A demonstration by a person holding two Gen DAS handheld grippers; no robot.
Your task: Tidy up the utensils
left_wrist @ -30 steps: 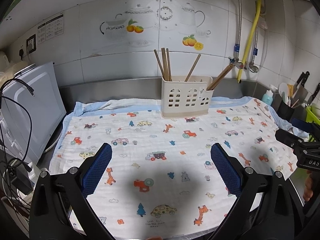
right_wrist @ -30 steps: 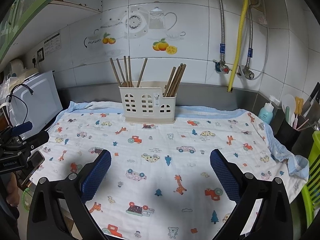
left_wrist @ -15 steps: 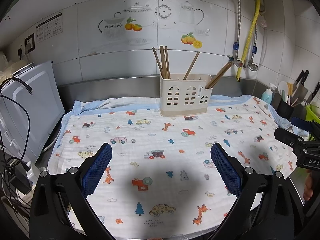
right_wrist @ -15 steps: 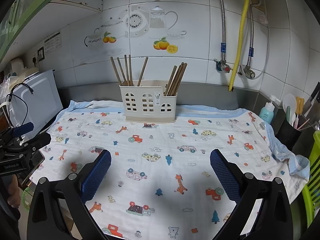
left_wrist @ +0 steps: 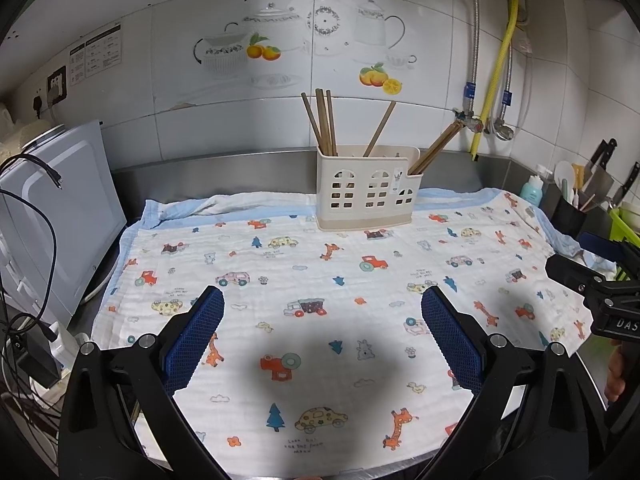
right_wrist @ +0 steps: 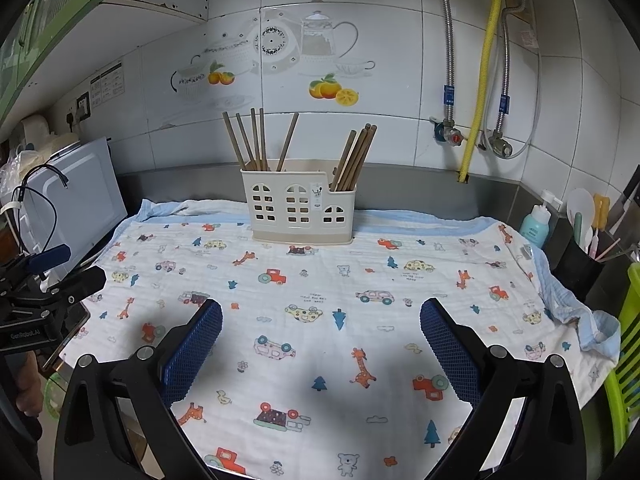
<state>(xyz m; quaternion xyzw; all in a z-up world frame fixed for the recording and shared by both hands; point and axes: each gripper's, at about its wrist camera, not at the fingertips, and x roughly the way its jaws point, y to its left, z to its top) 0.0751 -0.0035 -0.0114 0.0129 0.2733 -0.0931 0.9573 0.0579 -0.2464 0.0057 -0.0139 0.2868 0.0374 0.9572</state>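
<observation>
Both sets of jaws stand spread wide with nothing between them: the left gripper (left_wrist: 322, 338) and the right gripper (right_wrist: 320, 338) hang above the near part of the cloth (right_wrist: 320, 280), well short of the holder (right_wrist: 299, 210). That cream plastic holder, with its window-shaped cutouts, stands upright at the far edge of the cloth, close to the steel backsplash. Chopsticks (right_wrist: 256, 140) lean in its taller left section, some to the left and one tilted right, and a tighter bunch (right_wrist: 356, 156) leans right out of the lower right section. From the left wrist view the holder (left_wrist: 368, 192) shows the same split, with chopsticks (left_wrist: 324, 120) at the left and a bunch (left_wrist: 438, 150) slanting out to the right. Printed cars, giraffes and trees cover the white cloth, which lies over the counter (left_wrist: 592, 376) and bunches at its right edge. Left of the holder sits a white oven (right_wrist: 76, 196) with cables in front of it. Right of the holder are a blue bottle (right_wrist: 536, 224) and a black cup (right_wrist: 578, 270) of tools. Behind the holder, a yellow hose (right_wrist: 482, 68) runs down the tiled wall.
</observation>
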